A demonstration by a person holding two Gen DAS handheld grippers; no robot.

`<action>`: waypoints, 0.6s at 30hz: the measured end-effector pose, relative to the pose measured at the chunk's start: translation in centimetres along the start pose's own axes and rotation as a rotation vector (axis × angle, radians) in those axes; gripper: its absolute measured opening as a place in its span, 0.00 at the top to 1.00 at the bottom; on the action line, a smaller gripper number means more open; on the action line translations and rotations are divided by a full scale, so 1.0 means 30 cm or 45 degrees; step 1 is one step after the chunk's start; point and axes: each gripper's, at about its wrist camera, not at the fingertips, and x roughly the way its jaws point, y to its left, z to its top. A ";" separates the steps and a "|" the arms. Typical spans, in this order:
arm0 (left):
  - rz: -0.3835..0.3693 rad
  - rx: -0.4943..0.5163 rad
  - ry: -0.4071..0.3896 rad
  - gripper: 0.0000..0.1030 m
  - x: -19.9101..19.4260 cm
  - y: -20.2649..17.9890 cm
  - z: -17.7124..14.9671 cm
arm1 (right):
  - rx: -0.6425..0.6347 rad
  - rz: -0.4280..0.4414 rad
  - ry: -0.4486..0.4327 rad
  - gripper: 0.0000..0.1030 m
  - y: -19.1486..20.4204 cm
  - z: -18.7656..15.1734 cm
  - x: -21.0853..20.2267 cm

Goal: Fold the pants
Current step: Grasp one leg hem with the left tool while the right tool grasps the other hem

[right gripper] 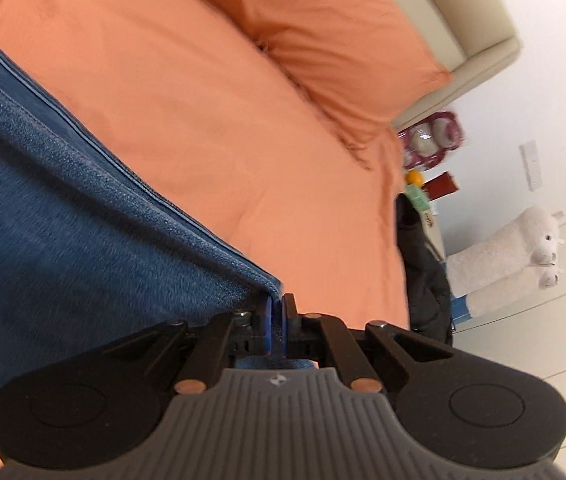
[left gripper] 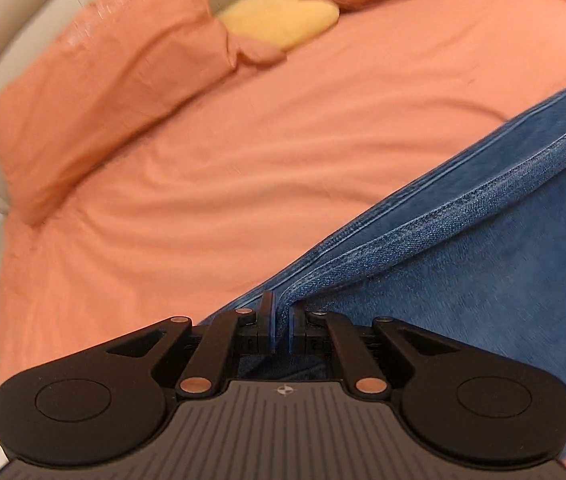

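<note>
The blue denim pants (left gripper: 463,248) hang stretched between my two grippers above an orange bed. In the left wrist view my left gripper (left gripper: 281,312) is shut on one corner of the pants' seamed edge, and the fabric runs up to the right. In the right wrist view my right gripper (right gripper: 277,312) is shut on the other corner of the pants (right gripper: 63,216), and the fabric runs up to the left. The lower part of the pants is hidden behind the grippers.
The bed sheet (left gripper: 283,128) is orange. Two orange pillows (left gripper: 99,92) and a yellow cushion (left gripper: 279,20) lie at a beige headboard (right gripper: 451,16). A nightstand with small items (right gripper: 427,184), a dark garment (right gripper: 423,264) and a white plush toy (right gripper: 507,252) stand to the bed's right.
</note>
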 end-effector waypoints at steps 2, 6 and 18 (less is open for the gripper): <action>-0.031 -0.031 0.031 0.95 0.085 0.008 0.009 | -0.021 0.015 0.036 1.00 0.035 0.036 0.093; -0.079 -0.072 0.070 0.95 0.210 0.017 -0.005 | -0.063 0.048 0.100 1.00 0.114 0.073 0.239; -0.074 -0.231 -0.141 0.95 -0.004 0.050 -0.072 | -0.039 -0.048 0.025 1.00 0.082 0.023 0.103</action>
